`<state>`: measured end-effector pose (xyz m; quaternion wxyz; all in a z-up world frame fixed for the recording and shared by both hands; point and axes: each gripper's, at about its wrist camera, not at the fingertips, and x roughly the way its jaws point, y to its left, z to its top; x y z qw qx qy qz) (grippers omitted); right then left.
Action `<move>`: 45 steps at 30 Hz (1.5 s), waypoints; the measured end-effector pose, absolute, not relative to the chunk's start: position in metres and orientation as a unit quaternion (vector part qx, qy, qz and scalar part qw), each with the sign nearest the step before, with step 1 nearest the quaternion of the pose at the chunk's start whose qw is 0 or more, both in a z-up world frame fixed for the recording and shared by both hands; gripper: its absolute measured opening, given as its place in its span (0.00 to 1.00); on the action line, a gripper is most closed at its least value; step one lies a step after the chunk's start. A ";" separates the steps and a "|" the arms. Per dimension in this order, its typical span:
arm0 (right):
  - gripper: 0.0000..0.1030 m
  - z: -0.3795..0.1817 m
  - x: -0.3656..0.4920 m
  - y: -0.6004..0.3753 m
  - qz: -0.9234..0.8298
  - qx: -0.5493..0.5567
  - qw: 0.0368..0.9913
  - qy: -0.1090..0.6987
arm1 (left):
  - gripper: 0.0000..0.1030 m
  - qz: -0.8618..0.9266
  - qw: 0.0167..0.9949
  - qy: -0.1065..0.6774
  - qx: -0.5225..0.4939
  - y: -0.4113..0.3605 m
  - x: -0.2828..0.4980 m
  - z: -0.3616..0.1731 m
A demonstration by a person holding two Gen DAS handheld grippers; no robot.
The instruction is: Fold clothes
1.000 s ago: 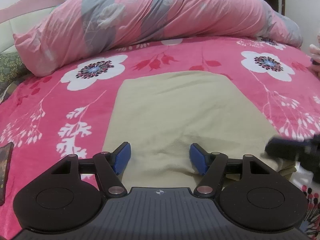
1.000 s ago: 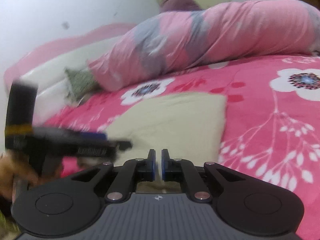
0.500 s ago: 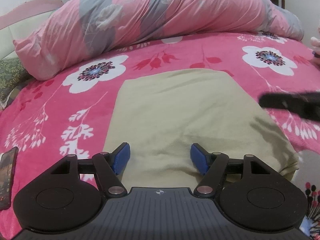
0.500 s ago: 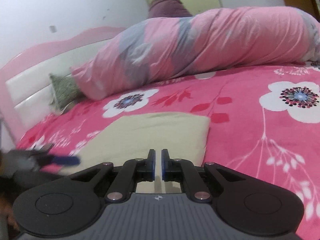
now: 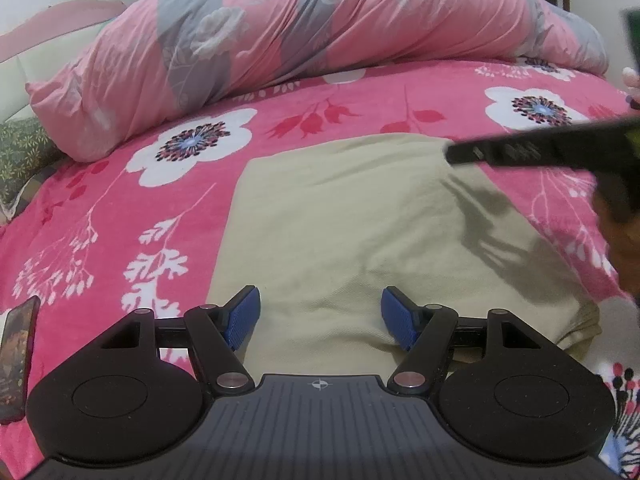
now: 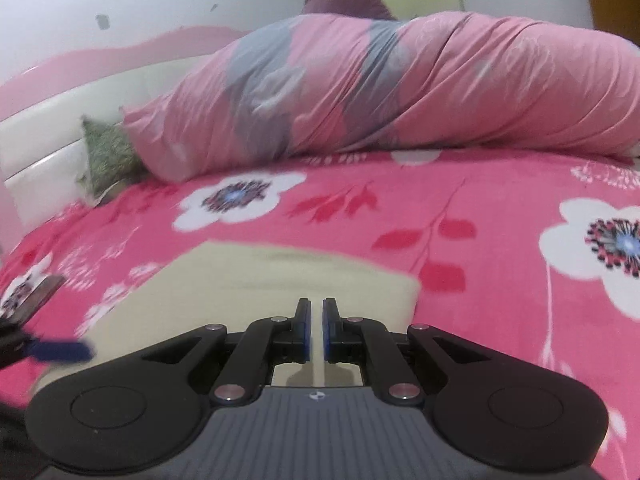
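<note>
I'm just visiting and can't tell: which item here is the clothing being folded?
Look at the bright pink flowered bedspread, in front of the rolled pink-and-grey duvet. The garment lies flat in the middle: plain beige, no pattern, unlike everything around it.

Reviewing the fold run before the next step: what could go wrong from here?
1. The right claw is shut and empty over the beige folded cloth; it must open first or it will only push the fabric.
2. The open left claw may bunch the wrinkled near edge.
3. A dark phone lies close by.
</note>
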<state>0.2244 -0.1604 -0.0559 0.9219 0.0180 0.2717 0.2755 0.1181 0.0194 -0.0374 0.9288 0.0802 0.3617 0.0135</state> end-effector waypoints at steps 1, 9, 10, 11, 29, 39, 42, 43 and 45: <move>0.05 -0.062 0.233 -0.158 0.270 0.010 0.923 0.274 | 0.66 0.014 0.929 0.362 0.081 0.019 0.118 -0.037; 0.06 -0.084 0.251 -0.168 0.265 0.051 0.917 0.293 | 0.66 0.014 0.929 0.361 0.081 0.019 0.118 -0.038; 0.06 -0.082 0.248 -0.175 0.264 0.067 0.917 0.293 | 0.66 0.014 0.929 0.361 0.080 0.019 0.118 -0.038; 0.07 -0.080 0.243 -0.184 0.261 0.084 0.916 0.292 | 0.66 0.014 0.929 0.361 0.078 0.020 0.117 -0.038; 0.45 -0.115 0.244 -0.249 0.249 0.315 0.825 0.398 | 0.66 0.014 0.930 0.359 0.077 0.020 0.115 -0.038; 0.45 -0.120 0.233 -0.245 0.262 0.285 0.846 0.368 | 0.66 0.016 0.930 0.358 0.078 0.019 0.115 -0.038; 0.45 -0.120 0.229 -0.242 0.263 0.269 0.854 0.359 | 0.66 0.017 0.930 0.358 0.078 0.019 0.115 -0.038; 0.45 -0.120 0.228 -0.243 0.264 0.269 0.854 0.359 | 0.66 0.017 0.930 0.358 0.079 0.019 0.115 -0.038; 0.45 -0.120 0.228 -0.243 0.264 0.270 0.854 0.357 | 0.66 0.018 0.930 0.358 0.079 0.019 0.115 -0.038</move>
